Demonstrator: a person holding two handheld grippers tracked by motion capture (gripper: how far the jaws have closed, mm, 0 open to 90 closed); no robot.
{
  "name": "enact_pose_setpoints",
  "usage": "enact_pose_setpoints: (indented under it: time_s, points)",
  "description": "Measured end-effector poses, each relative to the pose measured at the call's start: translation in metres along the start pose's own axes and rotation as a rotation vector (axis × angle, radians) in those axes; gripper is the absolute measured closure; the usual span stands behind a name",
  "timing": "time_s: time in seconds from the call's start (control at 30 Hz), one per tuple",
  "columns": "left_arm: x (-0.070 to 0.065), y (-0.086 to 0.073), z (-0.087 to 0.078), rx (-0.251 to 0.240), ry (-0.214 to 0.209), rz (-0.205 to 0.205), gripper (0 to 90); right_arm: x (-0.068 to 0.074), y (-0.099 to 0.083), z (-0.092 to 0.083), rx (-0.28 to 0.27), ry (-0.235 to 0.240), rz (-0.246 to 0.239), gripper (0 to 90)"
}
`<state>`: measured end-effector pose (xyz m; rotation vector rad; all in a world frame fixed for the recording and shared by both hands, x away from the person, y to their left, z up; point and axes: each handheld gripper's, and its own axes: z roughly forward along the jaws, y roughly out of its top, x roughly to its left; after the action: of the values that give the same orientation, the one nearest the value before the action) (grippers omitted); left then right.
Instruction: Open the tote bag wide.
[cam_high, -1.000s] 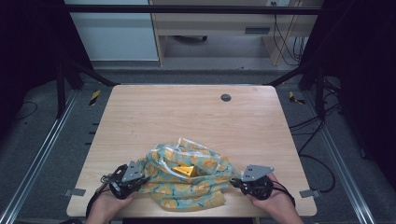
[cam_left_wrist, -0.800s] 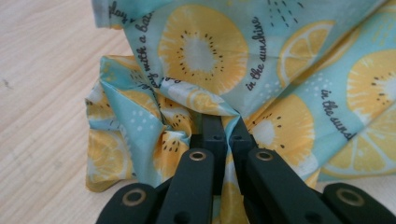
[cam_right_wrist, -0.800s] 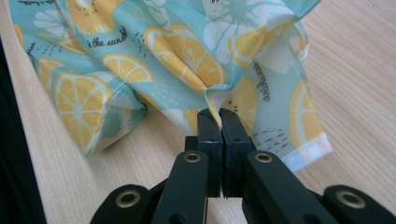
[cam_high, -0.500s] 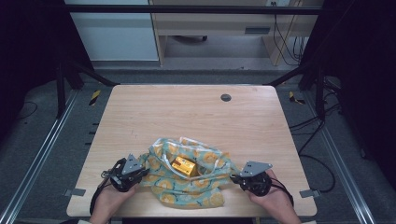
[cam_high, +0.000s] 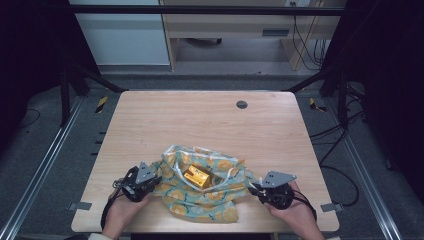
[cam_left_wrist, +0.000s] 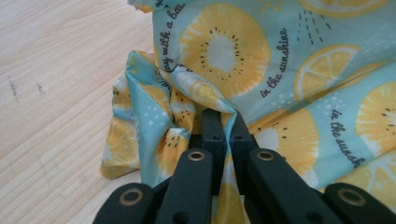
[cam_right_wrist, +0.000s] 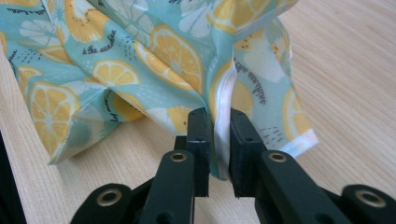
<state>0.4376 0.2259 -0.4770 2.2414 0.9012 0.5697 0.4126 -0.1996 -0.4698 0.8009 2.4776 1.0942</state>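
Left gripper (cam_left_wrist: 223, 122): jaws closed tight on a bunched fold at the left edge of the lemon-print bag (cam_left_wrist: 261, 79), the fabric puckered around the pads. Right gripper (cam_right_wrist: 218, 122): jaws set either side of the bag's white-lined right edge (cam_right_wrist: 224, 98) with a narrow gap between them; they have just been opening, and whether the pads press the cloth at this moment cannot be told.

In the high view the left gripper (cam_high: 150, 184) and right gripper (cam_high: 256, 189) hold opposite sides of the bag (cam_high: 205, 200), which lies crumpled near the front edge of the wooden table (cam_high: 200, 120). Compared with one second ago, the left gripper sits slightly farther out and the bag's mouth gapes wider, so that the orange box (cam_high: 196, 177) inside is more fully exposed; the right hand (cam_high: 292, 210) has kept its place.

A dark round grommet (cam_high: 241, 104) lies in the tabletop near the far edge, well apart from the bag. A cable trails from each gripper.
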Motion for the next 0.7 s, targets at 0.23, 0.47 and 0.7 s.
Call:
enact_pose_setpoints:
  time_s: [0.23, 0.47, 0.7]
  points:
    - [0.002, 0.004, 0.005, -0.012, 0.008, -0.014, 89.8, -0.003, 0.001, -0.001, -0.017, -0.014, 0.017, 85.3]
    - [0.005, 0.005, 0.004, -0.019, 0.008, -0.023, 90.0, -0.005, 0.003, 0.003, 0.003, -0.022, 0.01, 89.7]
    - [0.011, 0.006, 0.007, -0.032, 0.003, -0.06, 90.0, -0.01, 0.01, 0.011, -0.003, -0.026, 0.009, 90.0]
